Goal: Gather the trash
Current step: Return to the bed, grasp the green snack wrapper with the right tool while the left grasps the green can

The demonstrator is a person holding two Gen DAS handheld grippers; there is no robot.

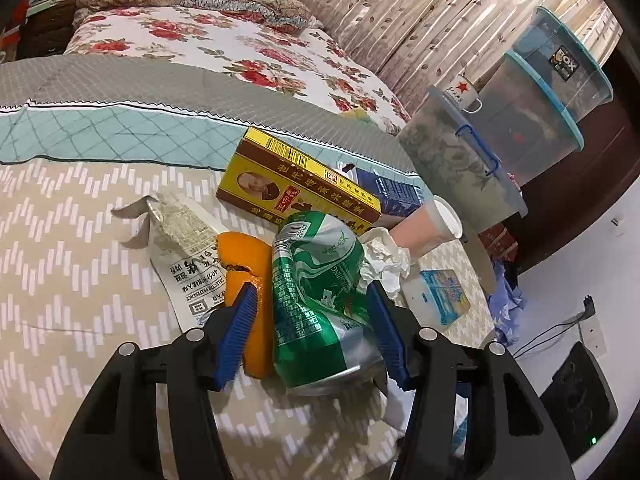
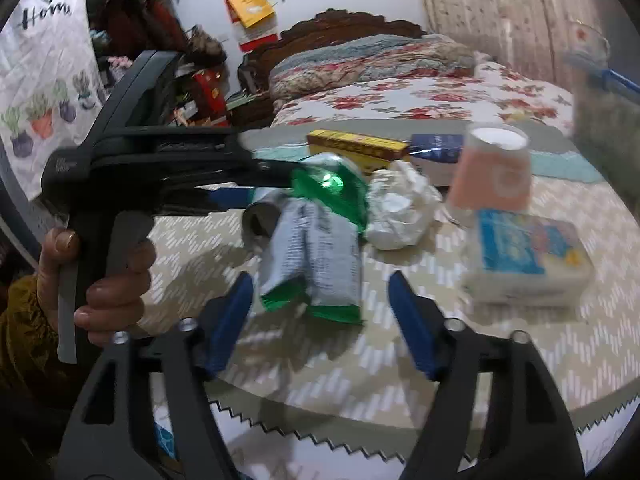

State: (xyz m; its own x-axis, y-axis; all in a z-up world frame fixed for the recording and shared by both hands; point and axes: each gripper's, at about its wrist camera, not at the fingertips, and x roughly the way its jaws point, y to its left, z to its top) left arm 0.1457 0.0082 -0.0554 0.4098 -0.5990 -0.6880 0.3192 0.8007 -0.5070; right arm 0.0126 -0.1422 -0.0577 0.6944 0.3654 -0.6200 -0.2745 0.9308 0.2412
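Left gripper (image 1: 312, 336), lower centre, straddles a crushed green can (image 1: 320, 304), jaws apart; right gripper (image 2: 320, 320) open too.

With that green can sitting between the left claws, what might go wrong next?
The left gripper straddles the crushed green can, but the orange peel sits against one finger and may get pinched too. The dented can might also slip out. The crumpled tissue touching it could be dragged along.

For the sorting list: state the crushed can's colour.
Green and silver with white swirls; the can shows best in the left wrist view.
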